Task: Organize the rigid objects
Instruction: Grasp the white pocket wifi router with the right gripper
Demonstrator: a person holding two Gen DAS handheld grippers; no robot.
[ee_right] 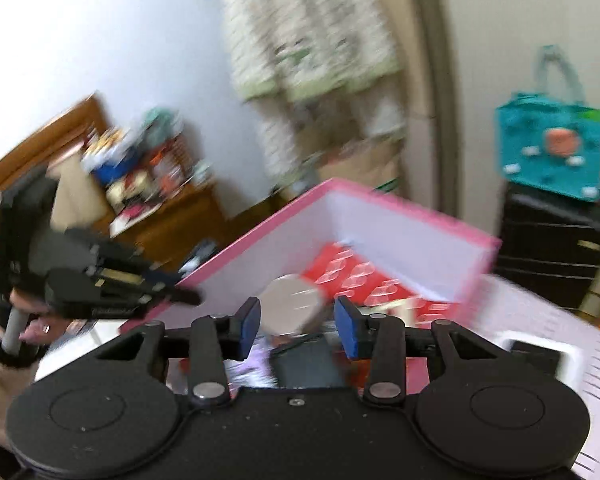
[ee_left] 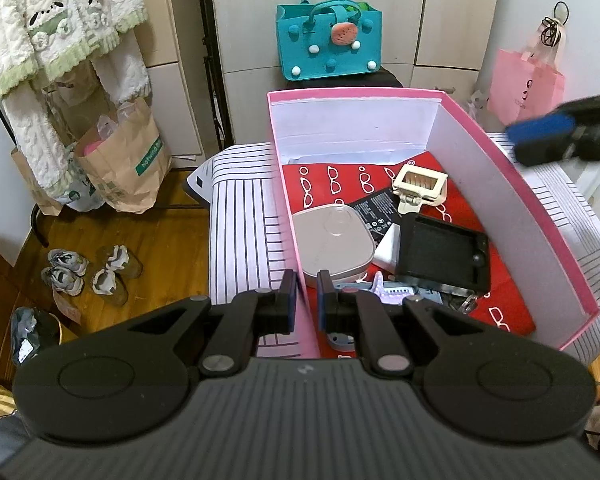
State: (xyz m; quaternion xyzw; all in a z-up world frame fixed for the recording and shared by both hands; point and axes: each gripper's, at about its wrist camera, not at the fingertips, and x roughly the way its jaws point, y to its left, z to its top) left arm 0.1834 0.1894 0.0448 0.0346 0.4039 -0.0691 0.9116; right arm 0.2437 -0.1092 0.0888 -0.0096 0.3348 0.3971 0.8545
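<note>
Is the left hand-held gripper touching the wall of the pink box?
Touching. The left wrist view shows the left hand-held gripper shut on the pink box, both pads pressed on its near left wall.

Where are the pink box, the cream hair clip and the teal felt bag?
pink box (ee_left: pixel 500 168): left wrist view, right inner wall.
cream hair clip (ee_left: pixel 419 184): left wrist view, its top.
teal felt bag (ee_left: pixel 324 46): left wrist view, front panel.

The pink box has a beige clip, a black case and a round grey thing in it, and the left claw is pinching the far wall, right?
Almost. In the left wrist view the left claw pinches the near wall of the pink box, not the far one. The beige clip, black case and round grey thing are inside.
</note>
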